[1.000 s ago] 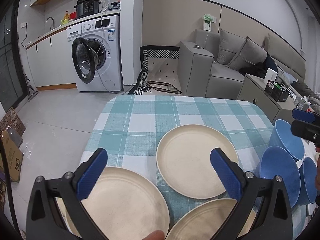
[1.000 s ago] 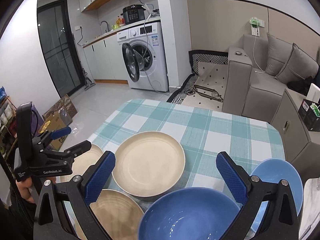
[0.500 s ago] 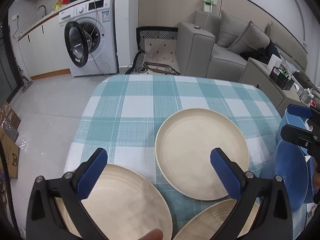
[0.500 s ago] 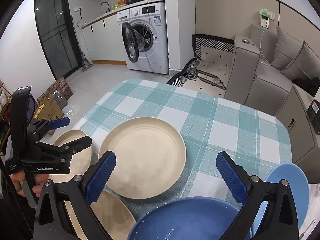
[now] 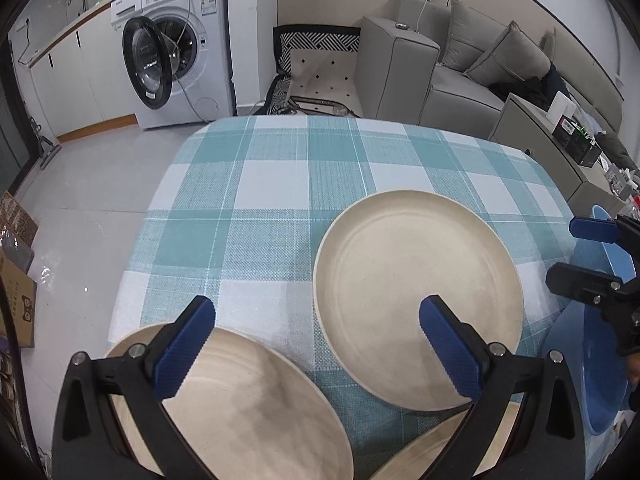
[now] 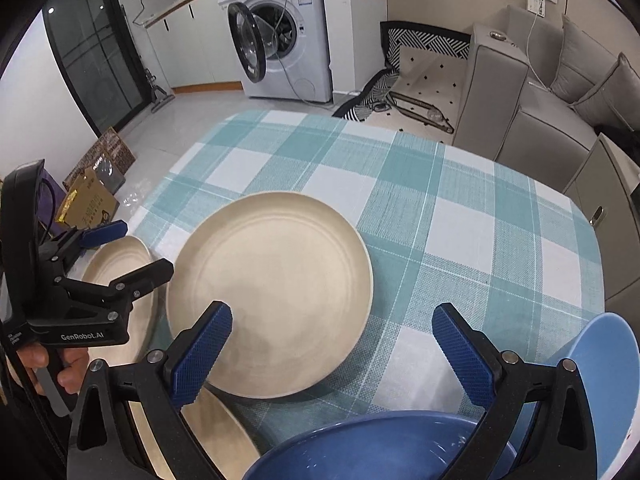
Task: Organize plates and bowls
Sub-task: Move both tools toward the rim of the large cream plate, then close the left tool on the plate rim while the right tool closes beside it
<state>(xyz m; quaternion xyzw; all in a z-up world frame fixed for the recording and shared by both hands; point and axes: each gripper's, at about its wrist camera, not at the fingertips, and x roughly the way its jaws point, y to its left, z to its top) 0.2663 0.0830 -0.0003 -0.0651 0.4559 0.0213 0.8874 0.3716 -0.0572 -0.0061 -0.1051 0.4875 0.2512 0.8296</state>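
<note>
Three cream plates lie on the checked tablecloth: a middle plate (image 5: 416, 296) (image 6: 272, 300), a near-left plate (image 5: 240, 404) (image 6: 120, 280) and a front plate (image 5: 432, 448) (image 6: 216, 432). Blue bowls sit at the right: a near bowl (image 6: 372, 444) and a far-right bowl (image 6: 608, 380) (image 5: 588, 368). My left gripper (image 5: 316, 344) is open above the gap between the near-left and middle plates, holding nothing. My right gripper (image 6: 332, 352) is open over the near edge of the middle plate and the near bowl. Each gripper shows in the other's view, the left gripper (image 6: 120, 252) and the right gripper (image 5: 576, 252).
The table's far half (image 5: 320, 168) is bare cloth. Beyond it stand a washing machine (image 5: 176, 48) with its door open, a grey sofa (image 5: 460, 64) and a side cabinet (image 5: 540, 136). Cardboard boxes (image 6: 92, 196) lie on the floor at the left. A hand (image 6: 60, 368) holds the left gripper's handle.
Both grippers have come lower and tilted down toward the table, so the plates and bowls look larger. Both stay open. No plate or bowl has moved.
</note>
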